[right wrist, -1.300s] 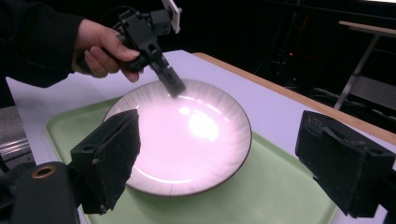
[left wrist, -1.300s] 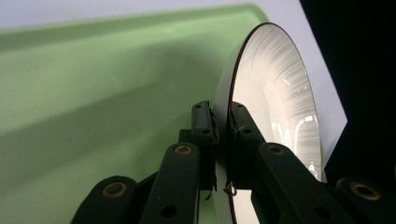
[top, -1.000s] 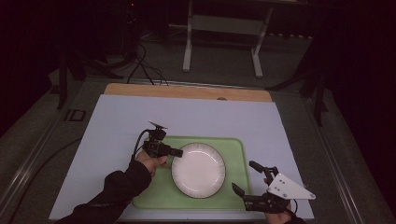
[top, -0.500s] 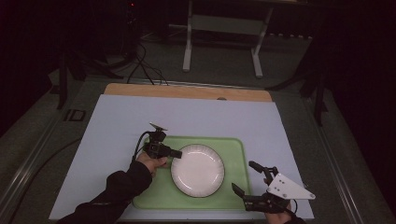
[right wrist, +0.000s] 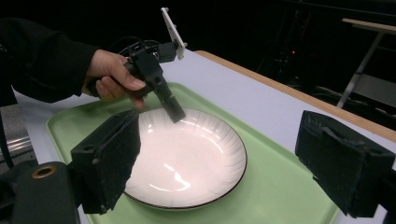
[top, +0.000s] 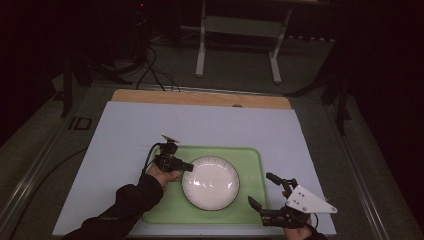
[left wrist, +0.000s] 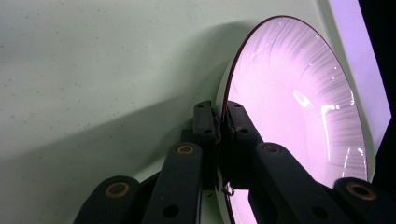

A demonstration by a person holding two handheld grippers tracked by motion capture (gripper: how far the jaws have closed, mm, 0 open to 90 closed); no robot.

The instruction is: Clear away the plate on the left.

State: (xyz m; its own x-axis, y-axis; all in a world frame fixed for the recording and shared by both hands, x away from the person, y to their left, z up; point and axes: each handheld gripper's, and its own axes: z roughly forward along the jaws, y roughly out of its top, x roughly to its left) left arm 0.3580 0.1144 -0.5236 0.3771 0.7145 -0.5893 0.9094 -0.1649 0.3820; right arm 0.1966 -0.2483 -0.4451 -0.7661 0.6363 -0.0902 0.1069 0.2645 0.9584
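Count: one plate [top: 210,182], white, dark-rimmed. One tray [top: 250,156], green. One table [top: 125,130], pale top. Two grippers: left gripper [top: 189,166], right gripper [top: 262,189]. Two hands on them.

Nothing readable is showing anywhere here: no words, brand marks, numbers or signs are appearing on the round white ribbed plate [top: 210,182], the pale green plastic tray [top: 250,159] or the light blue table cover [top: 210,125].
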